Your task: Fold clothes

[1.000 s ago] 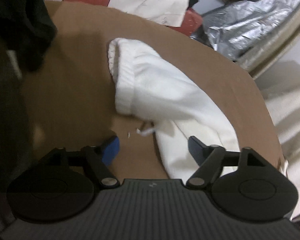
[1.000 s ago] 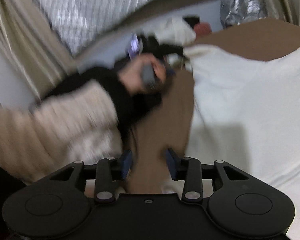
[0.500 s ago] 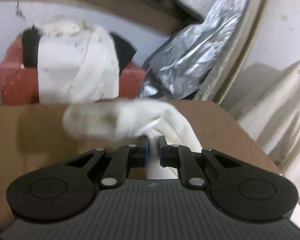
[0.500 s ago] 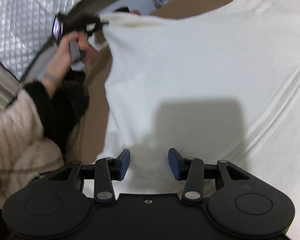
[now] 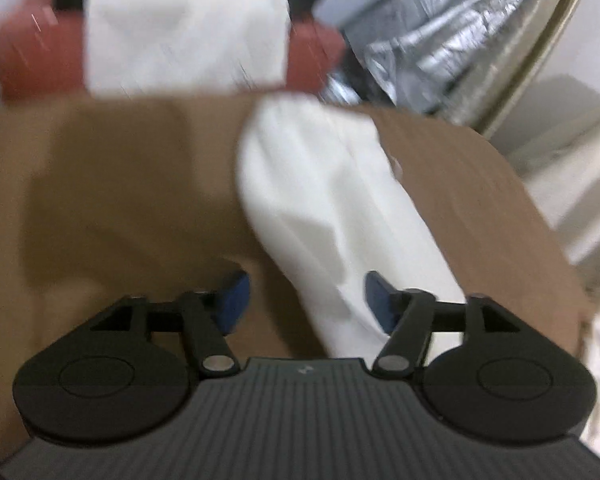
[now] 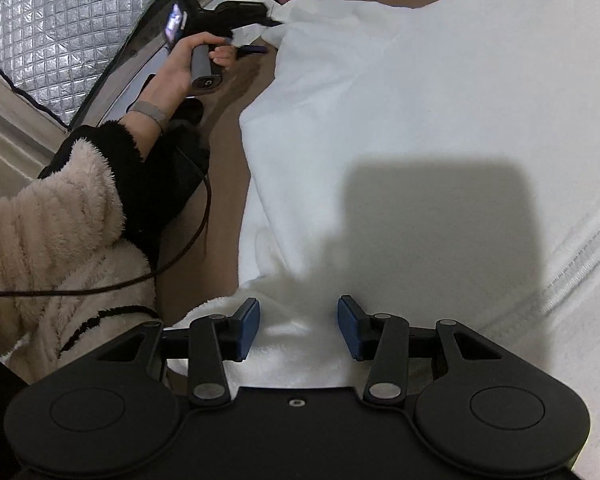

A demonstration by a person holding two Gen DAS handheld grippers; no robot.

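Note:
A white garment (image 6: 420,120) lies spread over the brown table (image 6: 224,168). Its sleeve (image 5: 328,208) stretches away from me in the blurred left wrist view. My left gripper (image 5: 306,300) is open, and the near end of the sleeve lies loose between its blue pads, closer to the right one. In the right wrist view a hand (image 6: 184,68) holds that left gripper (image 6: 256,32) at the far end of the sleeve. My right gripper (image 6: 299,328) is open just above the garment's fluffy near edge, with nothing pinched.
A red box (image 5: 24,52) draped with white cloth (image 5: 180,28) stands behind the table. Silver foil sheeting (image 5: 440,52) and a cream curtain (image 5: 580,160) are to the right. The person's fluffy cream sleeve (image 6: 60,220) and a black cable (image 6: 180,256) are on the left.
The left gripper was shut on the sleeve half a second ago; now it is open and the sleeve lies on the table. The right gripper has come in over the garment's near edge.

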